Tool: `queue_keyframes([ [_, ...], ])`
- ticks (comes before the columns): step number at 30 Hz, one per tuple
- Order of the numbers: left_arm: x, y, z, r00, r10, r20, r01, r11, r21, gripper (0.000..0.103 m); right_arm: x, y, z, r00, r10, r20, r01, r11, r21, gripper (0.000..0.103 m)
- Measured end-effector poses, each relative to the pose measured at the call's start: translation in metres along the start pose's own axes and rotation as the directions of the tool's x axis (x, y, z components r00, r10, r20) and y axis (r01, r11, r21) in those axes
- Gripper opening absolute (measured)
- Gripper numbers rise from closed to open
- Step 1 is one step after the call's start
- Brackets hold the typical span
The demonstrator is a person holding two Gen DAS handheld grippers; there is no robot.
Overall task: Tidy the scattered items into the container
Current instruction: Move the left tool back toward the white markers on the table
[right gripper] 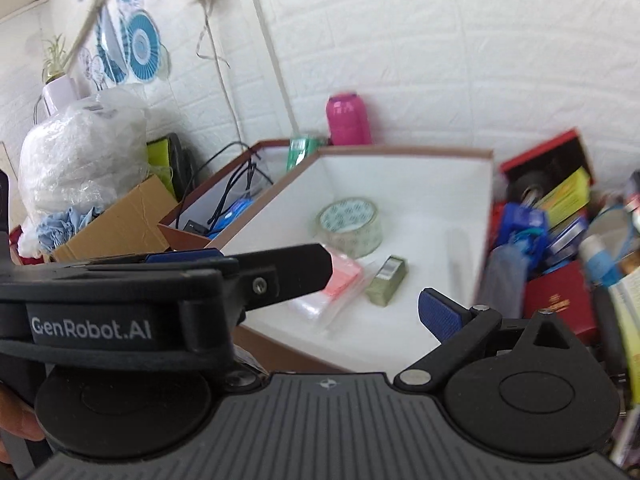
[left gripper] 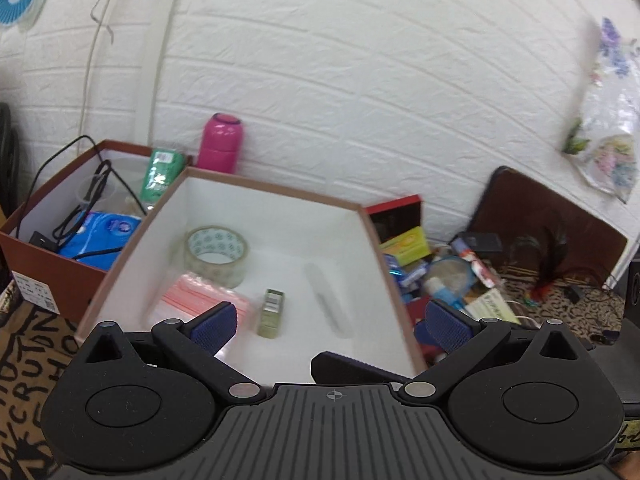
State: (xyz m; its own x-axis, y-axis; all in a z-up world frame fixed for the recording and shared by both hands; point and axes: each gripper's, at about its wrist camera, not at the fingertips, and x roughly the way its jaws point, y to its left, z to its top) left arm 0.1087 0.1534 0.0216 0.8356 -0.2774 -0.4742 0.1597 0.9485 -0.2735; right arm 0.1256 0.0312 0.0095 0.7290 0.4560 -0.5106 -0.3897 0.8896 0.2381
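L wrist view: left gripper point(left gripper: 330, 322) spread wide, empty, over white box point(left gripper: 276, 204) w/ tape roll point(left gripper: 216, 255) far left, pink bag point(left gripper: 192, 300) + green carton point(left gripper: 273, 314) near, clutter pile point(left gripper: 436, 272) just right; R wrist view: right gripper point(right gripper: 376, 284) also apart, empty, left unit crossing its near-left.

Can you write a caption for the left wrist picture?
Open left gripper above a white box holding a tape roll, small green box and zip bags.
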Motion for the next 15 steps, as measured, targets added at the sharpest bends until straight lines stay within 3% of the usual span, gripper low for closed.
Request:
queue_keyframes([
  [6, -0.018, -0.046, -0.039, 0.998, -0.061, 0.034, 0.059, 0.998, 0.035, 0.103, -0.056, -0.012, -0.039, 0.987, -0.095, 0.131, 0.104, 0.992, -0.067, 0.099],
  [11, -0.006, -0.076, -0.08, 0.985, -0.17, -0.043, 0.17, 0.985, 0.008, 0.103, -0.088, -0.041, -0.087, 0.966, -0.18, 0.186, 0.187, 0.982, -0.021, 0.101],
  [15, 0.017, -0.099, -0.11, 0.969, -0.224, -0.105, 0.226, 0.974, 0.002, 0.103, -0.098, -0.071, -0.121, 0.955, -0.252, 0.155, 0.246, 0.968, 0.056, 0.101],
])
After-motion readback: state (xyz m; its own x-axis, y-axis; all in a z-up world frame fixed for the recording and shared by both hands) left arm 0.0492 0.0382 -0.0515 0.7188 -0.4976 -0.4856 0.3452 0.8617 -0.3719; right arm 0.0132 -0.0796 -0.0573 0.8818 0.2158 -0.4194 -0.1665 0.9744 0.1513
